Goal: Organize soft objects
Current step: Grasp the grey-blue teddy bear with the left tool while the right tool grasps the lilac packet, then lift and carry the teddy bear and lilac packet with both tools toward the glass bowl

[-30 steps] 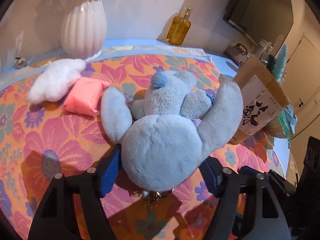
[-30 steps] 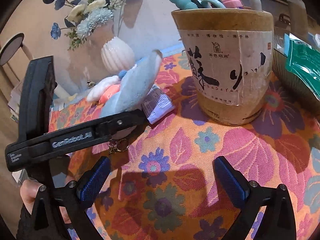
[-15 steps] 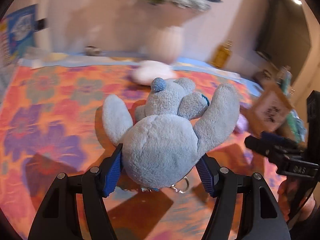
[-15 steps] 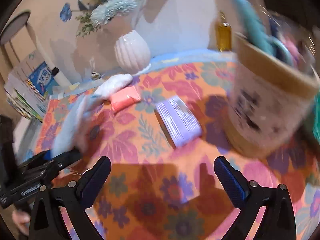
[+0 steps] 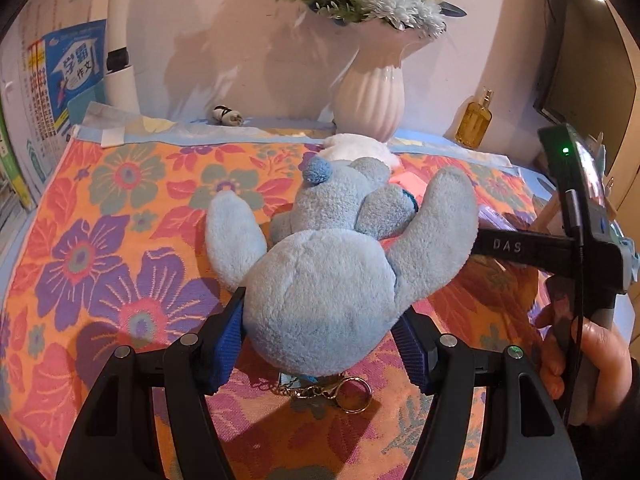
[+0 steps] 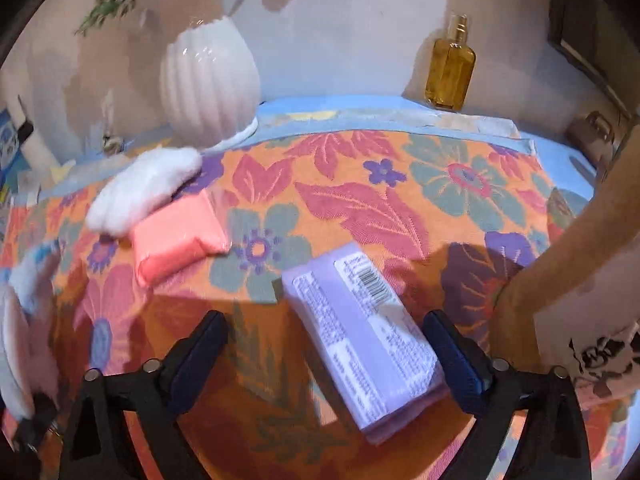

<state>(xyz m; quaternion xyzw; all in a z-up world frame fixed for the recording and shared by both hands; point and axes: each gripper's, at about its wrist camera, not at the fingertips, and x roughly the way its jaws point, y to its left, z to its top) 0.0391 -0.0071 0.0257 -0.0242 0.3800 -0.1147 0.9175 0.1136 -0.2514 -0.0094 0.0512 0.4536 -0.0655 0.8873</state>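
A lived-in home room, judging by the furnishings: orange floral woven tablecloth (image 5: 120, 240) over a table against a pale wall, ribbed white ceramic vase (image 5: 370, 92) of artificial blue and white flowers at the far edge, amber glass perfume bottle (image 6: 450, 68) far right, stacked schoolbooks (image 5: 72, 76) far left.

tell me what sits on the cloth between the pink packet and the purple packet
Nothing: in the right wrist view only bare floral tablecloth separates the soft pink plastic packet from the flat purple labelled packet.

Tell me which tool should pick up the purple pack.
Right. The right tool straddles the purple pack, its jaws closing around it; the left tool is already clamping the blue plush toy.
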